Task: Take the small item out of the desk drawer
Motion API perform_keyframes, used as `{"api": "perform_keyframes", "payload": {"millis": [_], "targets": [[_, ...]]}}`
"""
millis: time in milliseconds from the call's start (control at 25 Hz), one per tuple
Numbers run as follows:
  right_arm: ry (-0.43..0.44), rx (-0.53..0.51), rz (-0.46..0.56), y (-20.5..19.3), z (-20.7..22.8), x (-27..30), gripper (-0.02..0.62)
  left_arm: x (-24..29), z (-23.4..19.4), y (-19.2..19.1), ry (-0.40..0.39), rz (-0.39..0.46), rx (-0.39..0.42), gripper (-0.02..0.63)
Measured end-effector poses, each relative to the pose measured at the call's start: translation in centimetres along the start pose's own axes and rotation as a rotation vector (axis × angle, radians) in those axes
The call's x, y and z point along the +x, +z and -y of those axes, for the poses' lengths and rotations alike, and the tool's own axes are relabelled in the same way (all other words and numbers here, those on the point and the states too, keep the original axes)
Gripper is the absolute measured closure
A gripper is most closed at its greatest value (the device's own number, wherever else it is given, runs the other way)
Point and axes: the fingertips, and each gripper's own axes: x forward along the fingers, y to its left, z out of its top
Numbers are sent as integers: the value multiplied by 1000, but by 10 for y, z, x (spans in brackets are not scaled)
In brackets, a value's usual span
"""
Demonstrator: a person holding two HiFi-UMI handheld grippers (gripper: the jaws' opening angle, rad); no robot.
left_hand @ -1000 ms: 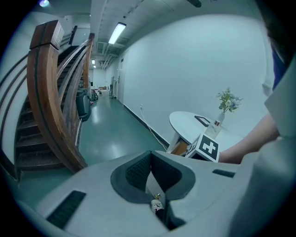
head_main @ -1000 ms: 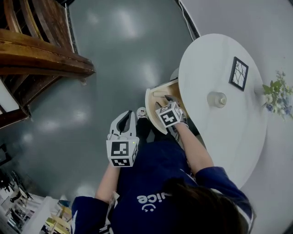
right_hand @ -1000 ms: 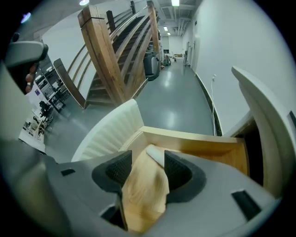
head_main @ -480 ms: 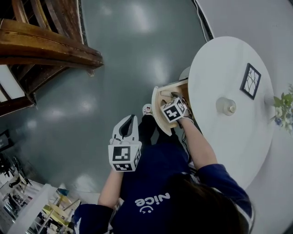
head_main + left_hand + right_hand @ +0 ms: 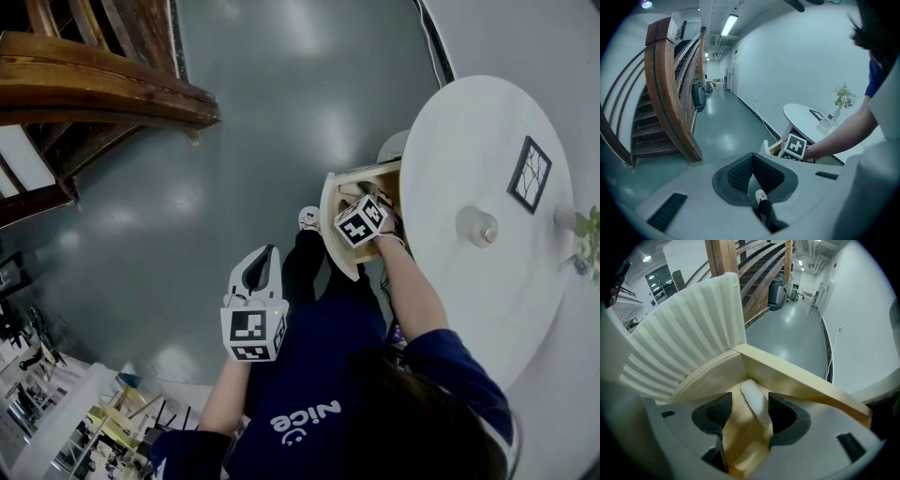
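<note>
Fingers apart and just widened, the right gripper (image 5: pixel 749 408) straddles the small white item (image 5: pixel 755 404) on the drawer (image 5: pixel 801 383) floor at lower centre; lying close against one finger, it could skid aside on closing, while the left gripper (image 5: pixel 752 174) idles, fingers together.

A glossy grey-green floor (image 5: pixel 281 122) is mirroring pale patches of light. A curved wooden staircase (image 5: pixel 670 108) is rising at one side, and strip lights (image 5: pixel 730 24) are glowing along the corridor ceiling. Plain white walls (image 5: pixel 787 61) are running alongside. A round white bench (image 5: pixel 478 141) is standing near the wall, carrying a small framed picture (image 5: pixel 531 174) and flowers (image 5: pixel 844 97).
</note>
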Motion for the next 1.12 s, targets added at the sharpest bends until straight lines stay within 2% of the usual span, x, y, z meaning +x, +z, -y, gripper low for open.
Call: {"api": "perform_keyframes", "payload": {"millis": [200, 400, 760, 1120], "targets": [[-11, -52, -29, -3, 10, 12, 344, 1, 1, -6, 2, -22, 7, 603], [39, -73, -49, -3, 5, 20, 330, -1, -1, -12, 17, -44, 7, 603], [67, -118, -80, -8, -1, 33, 331, 0, 1, -17, 36, -63, -8, 603], [62, -128, -76, -11, 1, 39, 337, 2, 7, -22, 57, -74, -19, 603]]}}
